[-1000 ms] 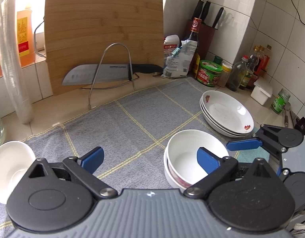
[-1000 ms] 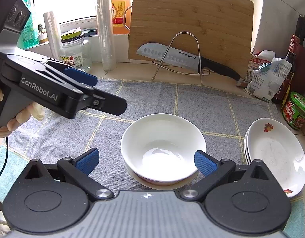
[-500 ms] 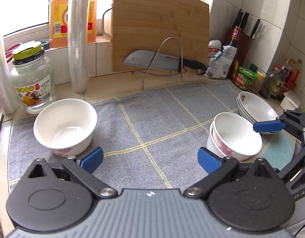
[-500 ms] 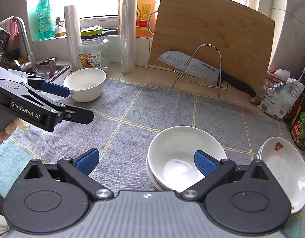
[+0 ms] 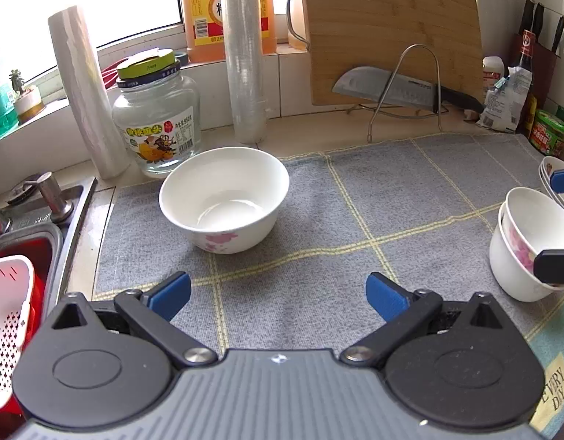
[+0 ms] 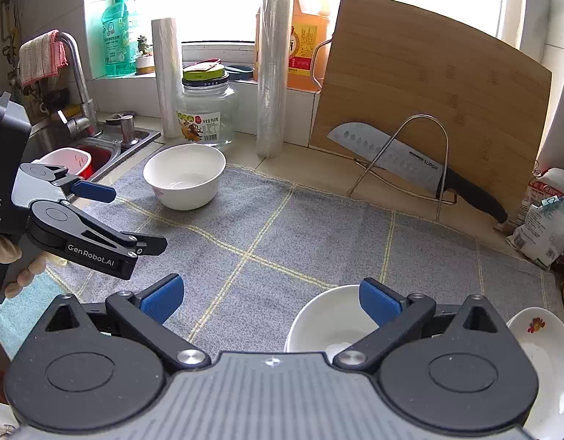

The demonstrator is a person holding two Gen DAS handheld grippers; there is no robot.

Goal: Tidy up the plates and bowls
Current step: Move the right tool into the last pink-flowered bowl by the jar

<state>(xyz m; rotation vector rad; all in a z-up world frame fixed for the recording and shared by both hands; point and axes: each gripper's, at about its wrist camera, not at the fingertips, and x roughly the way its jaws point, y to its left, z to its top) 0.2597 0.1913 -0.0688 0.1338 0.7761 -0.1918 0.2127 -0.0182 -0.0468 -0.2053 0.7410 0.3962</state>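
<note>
Facing the lone bowl point(image 5: 224, 200), the left gripper point(image 5: 278, 293) hovers over the mat point(image 5: 410, 198) with its blue-padded jaws spread wide and nothing between them. This bowl is glazed white ceramic, round, with a pink floral print low on its outer wall; it stands upright near the mat's far left corner, just in front of the glass jar point(image 5: 158, 117) and the film roll point(image 5: 247, 55). Open mat, a grey woven cloth crossed by thin yellow lines, lies between the jaws and the bowl.

At the mat's right edge, two nested bowls point(image 5: 527, 245) of the same glossy white stand upright, with stacked plates point(image 6: 538, 359) just beside them. The right gripper point(image 6: 271, 299) is likewise spread and empty; its right pad sits over the nested bowls' rim, contact not discernible.

A steel sink point(image 5: 43, 212) borders the mat on the left. A bamboo board point(image 6: 428, 102) and a knife point(image 6: 402, 161) on a wire rack stand behind the mat.
</note>
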